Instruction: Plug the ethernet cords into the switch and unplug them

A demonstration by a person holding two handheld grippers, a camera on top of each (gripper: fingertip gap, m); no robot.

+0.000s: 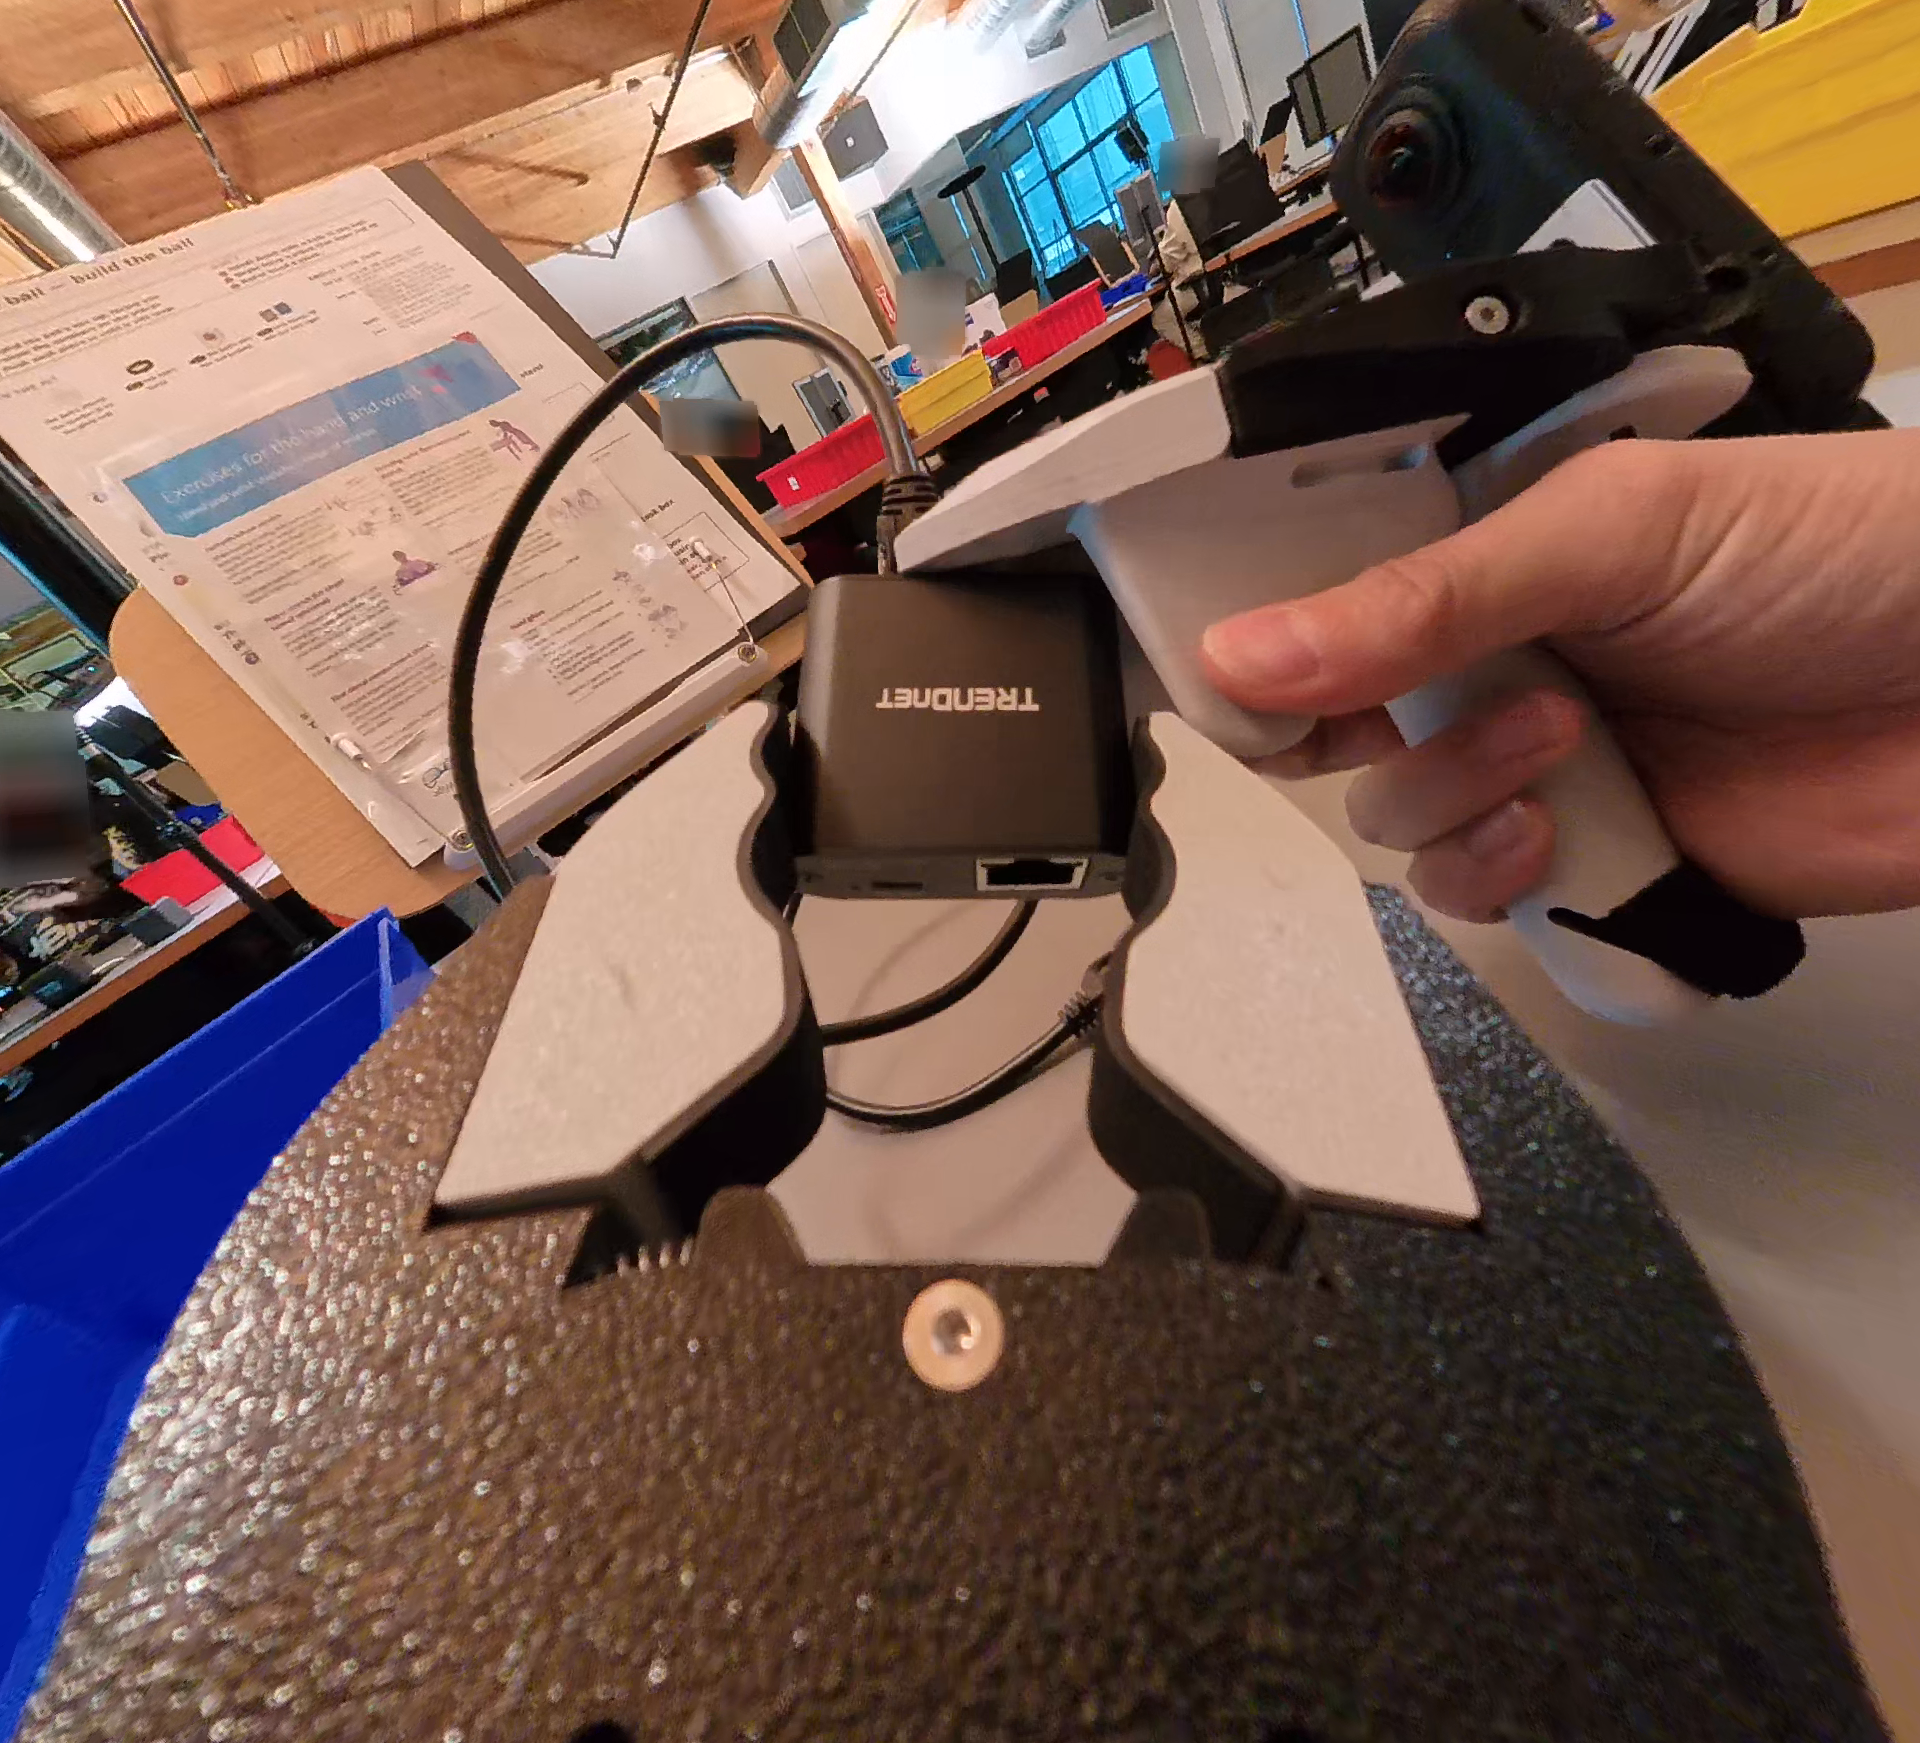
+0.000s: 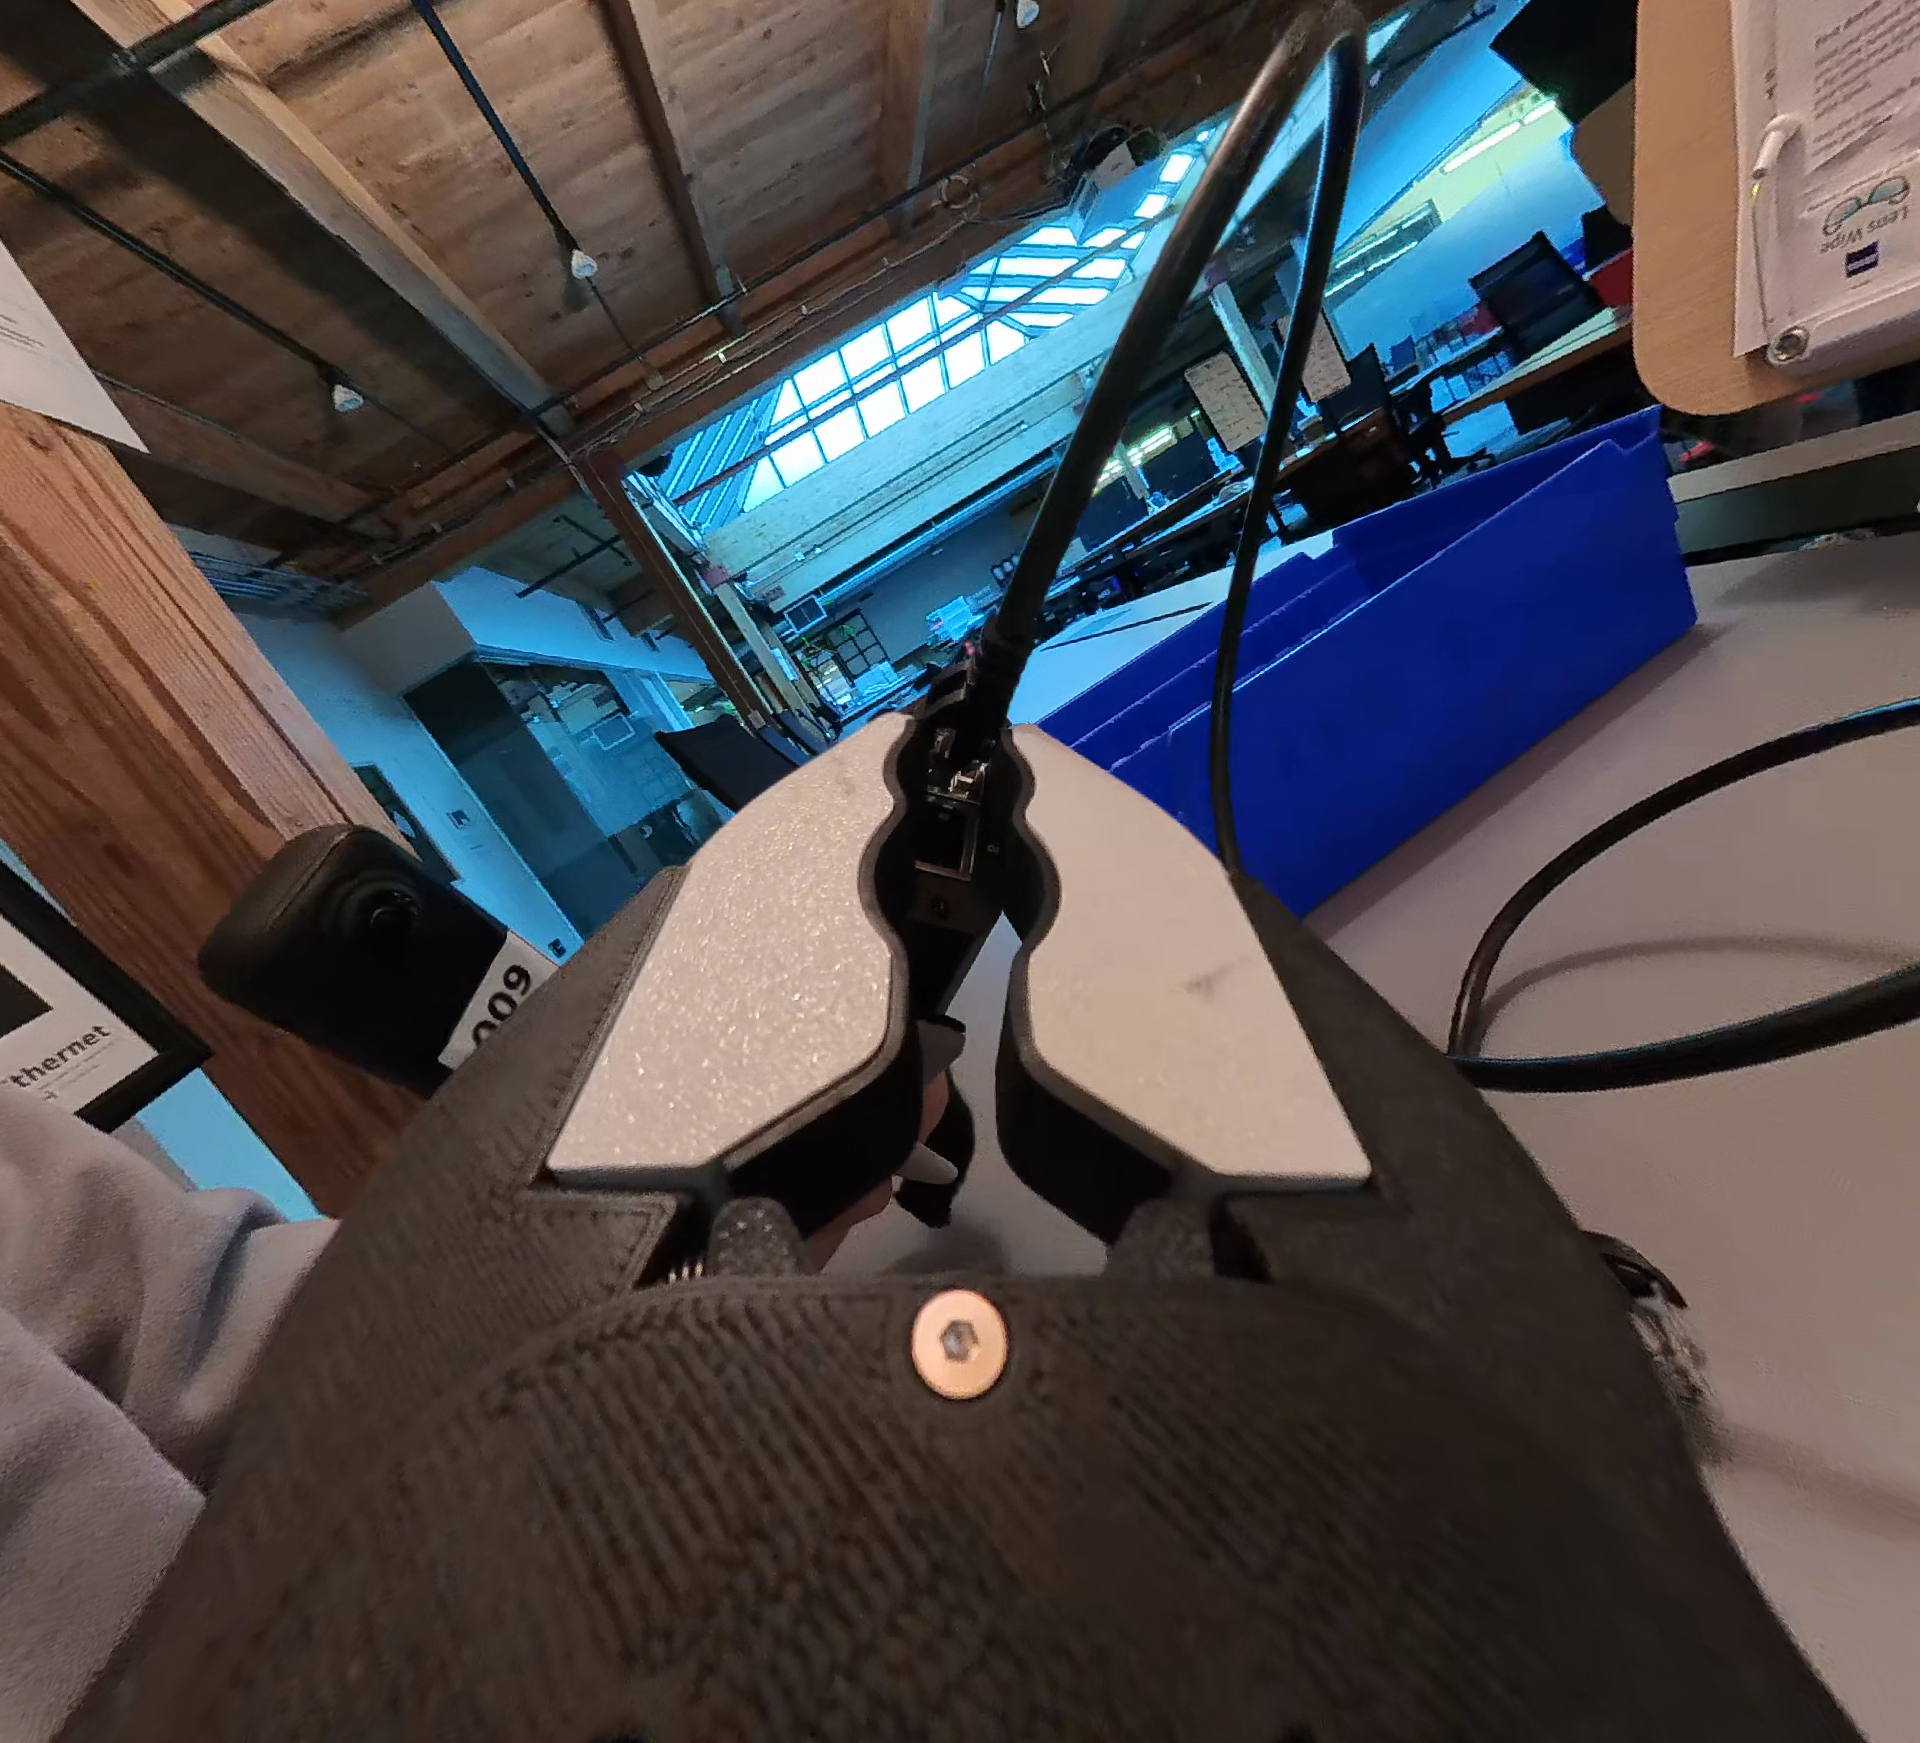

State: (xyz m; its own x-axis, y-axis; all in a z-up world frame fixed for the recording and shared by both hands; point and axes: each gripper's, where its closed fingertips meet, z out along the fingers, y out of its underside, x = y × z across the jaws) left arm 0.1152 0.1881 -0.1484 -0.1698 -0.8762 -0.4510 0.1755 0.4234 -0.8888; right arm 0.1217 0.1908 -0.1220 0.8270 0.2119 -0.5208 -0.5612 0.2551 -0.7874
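My left gripper (image 1: 961,743) is shut on a small black switch (image 1: 956,789) and holds it up above the table. An empty port (image 1: 1034,874) faces me on its near edge. My right gripper (image 1: 997,530), held by a hand (image 1: 1610,654), reaches over the switch's far edge. In the right wrist view the right gripper (image 2: 958,748) is shut on a black ethernet plug (image 2: 961,784) at the switch's port. I cannot tell if the plug is fully seated. Its cord (image 2: 1143,343) arcs upward; the cord (image 1: 499,571) also shows in the left wrist view.
A blue bin (image 1: 156,1226) stands at the left and also shows in the right wrist view (image 2: 1403,654). A tilted wooden board with laminated sheets (image 1: 364,498) stands behind. A yellow bin (image 1: 1818,93) sits far right. Thick black cables (image 2: 1662,862) lie on the white table (image 2: 1714,1330). Left and right tips are no more than a few centimetres apart.
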